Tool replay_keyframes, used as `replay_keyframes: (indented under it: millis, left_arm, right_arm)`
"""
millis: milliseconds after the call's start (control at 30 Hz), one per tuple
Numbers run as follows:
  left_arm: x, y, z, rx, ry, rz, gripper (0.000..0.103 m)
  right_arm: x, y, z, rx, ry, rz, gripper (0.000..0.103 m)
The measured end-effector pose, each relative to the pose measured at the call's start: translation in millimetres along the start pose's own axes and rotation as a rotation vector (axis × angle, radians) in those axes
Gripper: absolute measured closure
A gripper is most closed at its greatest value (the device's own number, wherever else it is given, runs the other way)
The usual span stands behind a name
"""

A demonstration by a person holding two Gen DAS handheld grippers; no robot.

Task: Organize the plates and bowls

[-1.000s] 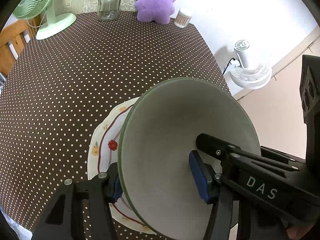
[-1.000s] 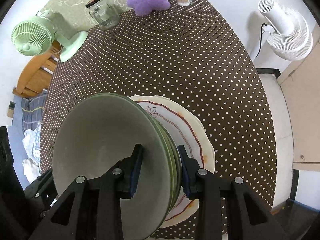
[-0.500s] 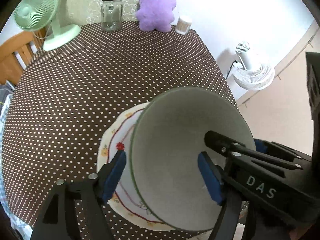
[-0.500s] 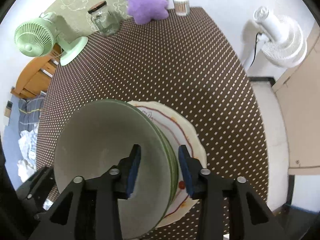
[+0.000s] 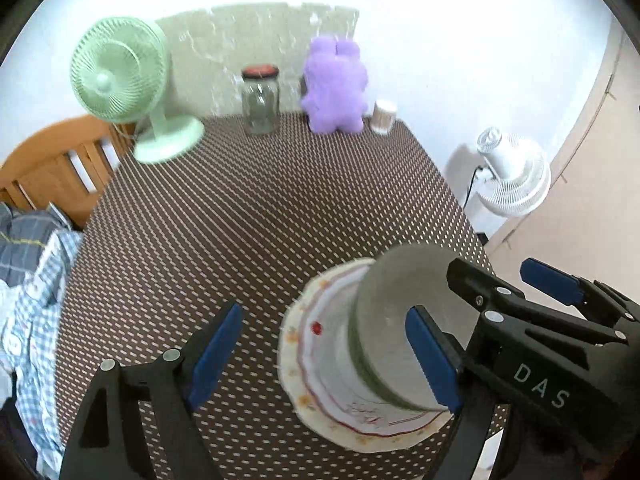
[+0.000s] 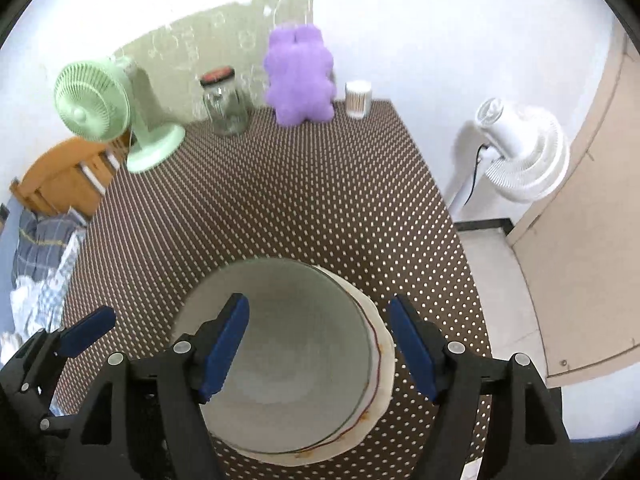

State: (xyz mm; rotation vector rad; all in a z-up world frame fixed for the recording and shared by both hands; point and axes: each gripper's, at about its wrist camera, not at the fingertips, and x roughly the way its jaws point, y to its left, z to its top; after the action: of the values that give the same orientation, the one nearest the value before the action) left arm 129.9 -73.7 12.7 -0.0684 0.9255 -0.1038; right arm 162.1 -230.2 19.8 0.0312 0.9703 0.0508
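A stack of nested grey-green bowls (image 5: 392, 292) stands on a white plate with a red line and small flowers (image 5: 304, 360), near the front right corner of the dotted brown table. My left gripper (image 5: 324, 356) hangs above it with its jaws opening; the pads touch nothing. My right gripper (image 6: 318, 348) is over the top bowl (image 6: 296, 360) and the plate (image 6: 376, 400), jaws also opening, one pad above the bowl's hollow and one outside the rim, both clear of it. A pad (image 6: 88, 328) of the left gripper shows at the lower left of the right wrist view.
Along the table's far edge stand a green desk fan (image 5: 116, 80), a glass jar (image 5: 260, 100), a purple plush toy (image 5: 334, 88) and a small cup of swabs (image 5: 384, 116). A white floor fan (image 5: 512, 176) is right of the table; a wooden chair (image 5: 52, 164) and checked cloth (image 5: 32, 300) are left.
Both grippers let go of the top bowl's rim, spread their jaws and rose away, tilting up toward the far wall. The bowls stayed on the plate.
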Motion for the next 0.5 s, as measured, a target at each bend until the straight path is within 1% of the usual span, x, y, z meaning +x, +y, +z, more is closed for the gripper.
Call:
replay_keyframes:
  millis: [100, 133, 367, 500]
  left_arm:
    - [-18.2, 12.8, -2.7, 0.02, -0.075, 0.03, 0.015]
    - [-23.1, 19.9, -3.6, 0.022, -0.09, 0.041, 0.014]
    - [-43.5, 66.6, -18.5, 0.014, -0.13, 0.049, 0.013]
    - [-52.8, 90.0, -28.3, 0.027, -0.149, 0.061, 0.011]
  right_arm:
    - [-17.6, 16.1, -3.2, 0.02, -0.053, -0.013, 0.018]
    - [-22.6, 21.8, -5.0, 0.024, -0.069, -0.02, 0.018]
    - [-55.1, 67.6, -27.1, 0.058, -0.163, -0.056, 0.017]
    - [-64.1, 89.8, -41.7, 0.072, -0.199, -0.061, 0.017]
